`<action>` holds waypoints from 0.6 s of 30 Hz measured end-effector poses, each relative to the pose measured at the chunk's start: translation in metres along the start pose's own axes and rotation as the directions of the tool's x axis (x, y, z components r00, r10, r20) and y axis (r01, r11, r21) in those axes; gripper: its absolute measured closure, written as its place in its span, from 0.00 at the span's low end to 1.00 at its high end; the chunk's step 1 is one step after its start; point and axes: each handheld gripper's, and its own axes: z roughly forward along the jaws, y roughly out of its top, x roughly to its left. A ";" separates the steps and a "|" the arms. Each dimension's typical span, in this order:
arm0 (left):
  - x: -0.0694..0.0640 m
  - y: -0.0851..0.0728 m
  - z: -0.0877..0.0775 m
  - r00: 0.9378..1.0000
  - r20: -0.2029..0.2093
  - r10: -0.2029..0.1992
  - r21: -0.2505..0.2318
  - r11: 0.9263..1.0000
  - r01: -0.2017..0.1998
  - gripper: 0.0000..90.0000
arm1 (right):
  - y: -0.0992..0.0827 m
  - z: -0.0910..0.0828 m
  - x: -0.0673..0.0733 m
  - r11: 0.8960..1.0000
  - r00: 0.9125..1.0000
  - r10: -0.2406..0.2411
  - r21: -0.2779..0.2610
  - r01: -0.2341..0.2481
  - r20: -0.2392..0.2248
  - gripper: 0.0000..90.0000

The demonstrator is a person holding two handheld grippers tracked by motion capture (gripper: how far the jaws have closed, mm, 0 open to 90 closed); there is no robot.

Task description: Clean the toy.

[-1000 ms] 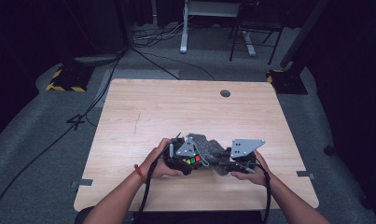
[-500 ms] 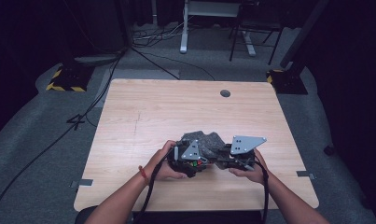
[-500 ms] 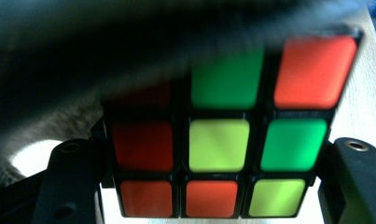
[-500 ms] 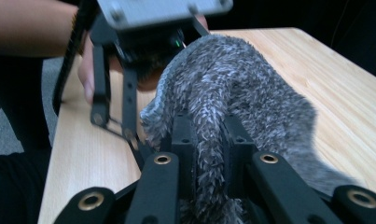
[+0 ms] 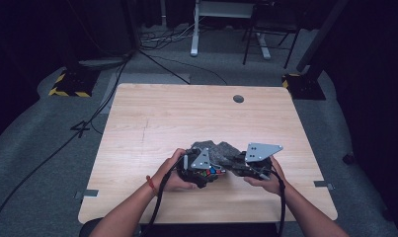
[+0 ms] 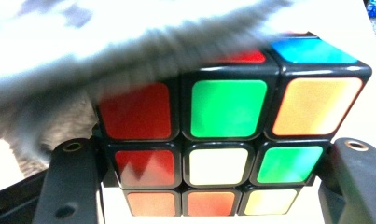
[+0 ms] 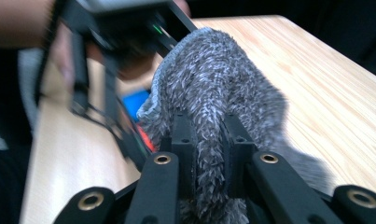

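A person at a wooden counter (image 5: 152,123) is wiping a puzzle cube (image 6: 227,135) with a grey fuzzy cloth (image 7: 213,88), one item in each hand-held tool. The left tool (image 5: 202,170) is clamping the cube by two opposite faces, its jaws closed against the cube's sides in the left gripper view, with red, green, white and orange tiles facing the camera. The right tool (image 7: 209,154) is pinching a fold of the cloth, its jaws narrow on the pile. The cloth is draping from the right tool toward the left, its free end lying over the cube's top edge. In the high view both tools are meeting low over the counter's near edge, so the cube (image 5: 209,173) is sitting just left of the cloth (image 5: 221,150). Any further wiping stroke would likely run from the right hand across the cube.
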 end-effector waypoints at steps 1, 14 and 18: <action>0.000 -0.001 -0.001 1.000 0.001 -0.004 -0.011 1.000 0.004 0.37 | -0.003 -0.001 -0.003 1.000 1.000 0.014 0.009 -0.014 0.009 0.88; 0.002 -0.001 -0.007 1.000 -0.008 -0.010 -0.048 0.999 0.010 0.37 | -0.018 0.001 -0.012 0.996 0.989 0.083 0.000 -0.084 -0.124 0.88; 0.001 -0.001 -0.003 1.000 0.005 -0.014 -0.041 0.999 0.015 0.37 | -0.016 -0.003 -0.011 0.996 0.985 0.084 -0.025 -0.089 -0.151 0.88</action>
